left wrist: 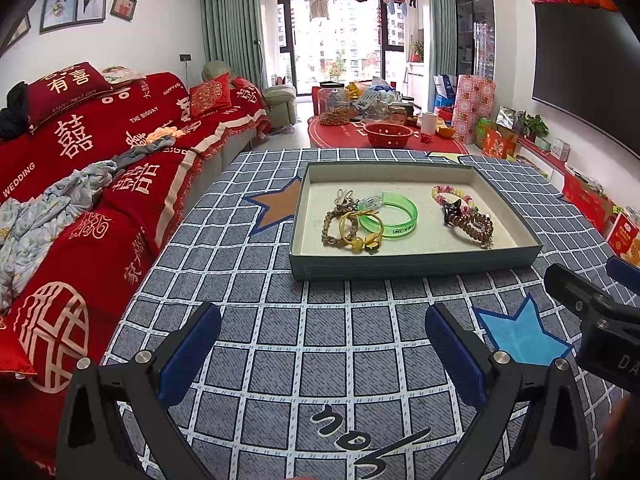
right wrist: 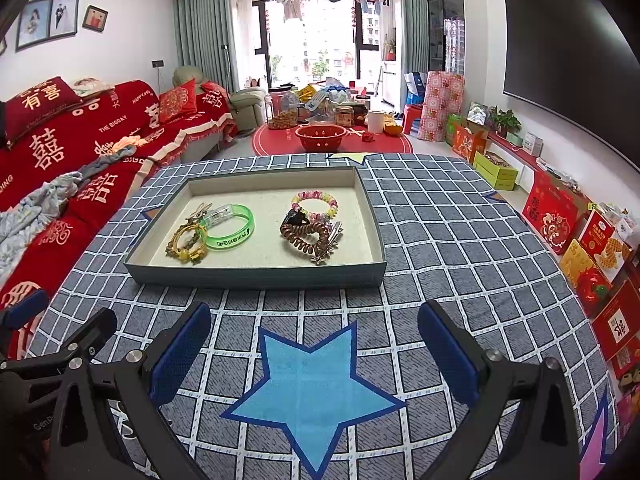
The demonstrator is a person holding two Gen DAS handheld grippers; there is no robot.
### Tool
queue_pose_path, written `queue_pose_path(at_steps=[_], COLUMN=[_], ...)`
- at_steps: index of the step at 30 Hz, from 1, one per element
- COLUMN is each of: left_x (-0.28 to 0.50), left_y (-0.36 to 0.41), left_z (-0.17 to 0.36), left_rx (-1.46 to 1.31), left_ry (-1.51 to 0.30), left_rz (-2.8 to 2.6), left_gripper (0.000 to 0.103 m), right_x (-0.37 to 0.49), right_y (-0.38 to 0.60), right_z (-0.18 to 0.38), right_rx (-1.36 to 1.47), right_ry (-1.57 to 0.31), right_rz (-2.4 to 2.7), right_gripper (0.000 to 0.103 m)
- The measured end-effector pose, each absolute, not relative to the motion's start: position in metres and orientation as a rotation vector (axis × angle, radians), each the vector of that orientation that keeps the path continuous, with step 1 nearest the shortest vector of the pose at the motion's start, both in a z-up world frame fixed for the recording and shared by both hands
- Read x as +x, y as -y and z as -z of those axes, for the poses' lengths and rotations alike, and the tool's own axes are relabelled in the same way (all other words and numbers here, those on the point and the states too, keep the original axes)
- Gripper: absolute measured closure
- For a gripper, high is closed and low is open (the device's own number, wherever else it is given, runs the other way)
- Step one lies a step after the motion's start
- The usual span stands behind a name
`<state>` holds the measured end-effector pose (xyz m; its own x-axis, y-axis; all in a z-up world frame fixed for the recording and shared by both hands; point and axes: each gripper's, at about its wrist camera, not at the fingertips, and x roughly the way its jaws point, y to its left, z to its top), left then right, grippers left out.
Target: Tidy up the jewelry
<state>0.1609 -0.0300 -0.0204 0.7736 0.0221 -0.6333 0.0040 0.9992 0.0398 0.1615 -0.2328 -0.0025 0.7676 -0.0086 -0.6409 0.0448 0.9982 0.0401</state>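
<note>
Short of the tray's [right wrist: 256, 276] near wall, both hand-held grippers [left wrist: 322, 344] [right wrist: 314, 344] gape wide, empty.

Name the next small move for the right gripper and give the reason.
Probably move the right gripper forward toward the tray. Its fingers are open and empty over the blue star, short of the tray, where the brown coil bracelet lies nearest its side.
</note>
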Motion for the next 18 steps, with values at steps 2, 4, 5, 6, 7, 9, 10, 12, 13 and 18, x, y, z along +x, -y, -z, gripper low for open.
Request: queue_pose_path(at_steps=[2, 4, 5, 6, 7, 9, 10, 12, 13, 18], left_x=[0.1605, 0.1599, 0.1595, 0.1600, 0.1596, 0.1593, 0.1589, 0.1596, 0.1598, 0.1605], left_y=[0.0309, 0.0316, 0.0317, 0.0314, 0.0311, 0.0308, 0.0314, 0.0307, 0.0300, 0.0301], left_z=[0.0205, 0.0203, 0.0203, 0.0206, 0.0205, 0.0205, 0.0208, 0.0207, 0.0204, 0.0207], left_rx=[0.041, 0.041, 0.037, 0.032, 0.025, 0.019, 0.023, 0.027, 0.027, 0.029], left_ry=[-0.687, -0.687, -0.686, -0.687, -0.687, -0.681, -0.679, -0.680, -0.683, -0.691], left_rz=[-0.006, -0.007, -0.006, -0.002, 0.001, 0.002, -0.003, -0.001, 0.003, 0.001], left_gripper=[0.000, 0.000, 0.000, 0.000, 0.000, 0.000, 0.000, 0.000, 0.000, 0.000], right_x=[0.1616, 0.1615, 0.1614, 0.1614, 0.1615, 0.1613, 0.1612, 0.1615, 0.1615, 0.1614], right_y=[0.2323, 0.2325, 0.2327, 0.2329, 0.2323, 0.2318, 0.2310, 0.2312, 0.2310, 0.2321], right_z=[0.0023, 0.0024, 0.0026, 0.0027, 0.0023, 0.0019, 0.0014, 0.0016, 0.0016, 0.0020], right_rx=[0.056, 0.055, 0.053, 0.053, 0.053, 0.053, 0.053, 0.055, 0.055, 0.054], right_ry=[-0.697, -0.696, -0.696, -0.696, -0.696, -0.695, -0.695, -0.696, -0.696, -0.695], right_rz=[0.030, 0.030, 0.030, 0.030, 0.030, 0.030, 0.031, 0.030, 0.031, 0.029], right_gripper=[0.000, 0.000, 0.000, 0.000, 0.000, 0.000, 0.000, 0.000, 0.000, 0.000])
